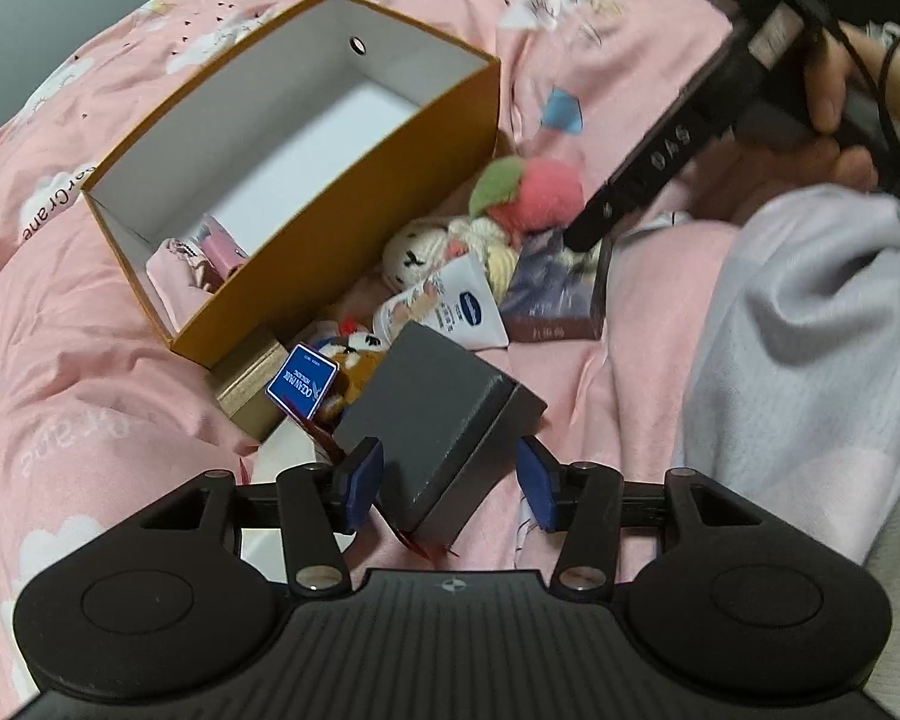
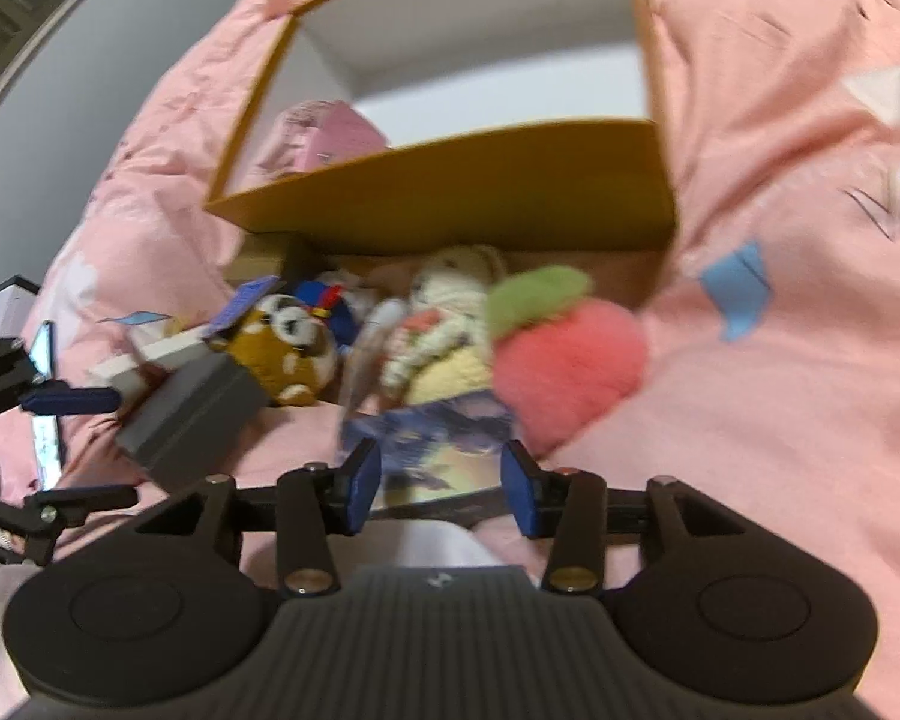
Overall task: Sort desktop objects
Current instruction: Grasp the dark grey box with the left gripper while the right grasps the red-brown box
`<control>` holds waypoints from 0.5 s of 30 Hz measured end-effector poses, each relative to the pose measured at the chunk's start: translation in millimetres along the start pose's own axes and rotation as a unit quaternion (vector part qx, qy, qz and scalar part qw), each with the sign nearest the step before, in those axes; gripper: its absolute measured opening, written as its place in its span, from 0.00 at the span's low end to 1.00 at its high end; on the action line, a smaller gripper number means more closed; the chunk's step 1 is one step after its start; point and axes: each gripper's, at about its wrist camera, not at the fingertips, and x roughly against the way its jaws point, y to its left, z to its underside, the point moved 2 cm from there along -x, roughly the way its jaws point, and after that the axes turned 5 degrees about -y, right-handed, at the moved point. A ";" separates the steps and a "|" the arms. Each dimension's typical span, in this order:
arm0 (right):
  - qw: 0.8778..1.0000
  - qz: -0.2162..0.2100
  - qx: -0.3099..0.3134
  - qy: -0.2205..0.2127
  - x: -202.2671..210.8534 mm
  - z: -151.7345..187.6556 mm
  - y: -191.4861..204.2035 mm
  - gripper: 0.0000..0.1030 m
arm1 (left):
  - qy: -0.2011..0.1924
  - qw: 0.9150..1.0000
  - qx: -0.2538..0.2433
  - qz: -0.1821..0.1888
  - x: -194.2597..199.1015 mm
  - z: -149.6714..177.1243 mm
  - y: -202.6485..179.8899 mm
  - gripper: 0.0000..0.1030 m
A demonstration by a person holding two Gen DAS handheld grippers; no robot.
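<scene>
Jaws: left gripper (image 1: 450, 483) parted, grey box (image 1: 444, 420) between, pads not pressing | right gripper (image 2: 442, 486) parted over purple book (image 2: 432, 450), empty | both items just beside orange box (image 1: 354, 228) | tip: square pads on flat faces before closing.

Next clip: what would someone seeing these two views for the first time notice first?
Probably the big orange box lying open on the pink quilt, nearly empty apart from a pink item in one corner. Right beside its near wall sits a jumble of small things, with a pink plush strawberry the brightest. Closest to the left wrist camera, a grey box sits between the left gripper's open jaws.
</scene>
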 end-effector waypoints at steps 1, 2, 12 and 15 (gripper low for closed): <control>1.000 0.005 -0.001 0.002 -0.8 -0.4 -2.1 0.53 | 0.004 1.000 -0.002 -0.001 -2.7 0.1 -0.7 0.56; 1.000 0.007 -0.001 0.006 -3.4 -0.9 -4.4 0.56 | 0.007 1.000 -0.004 -0.003 -5.1 0.1 -1.4 0.57; 0.996 -0.045 -0.058 0.055 -38.8 -3.5 -29.1 0.60 | 0.013 1.000 -0.014 -0.015 -22.1 1.0 -4.3 0.70; 0.991 -0.077 -0.087 0.072 -52.4 -2.3 -36.5 0.64 | 0.013 1.000 -0.009 -0.018 -28.1 0.4 -4.5 0.71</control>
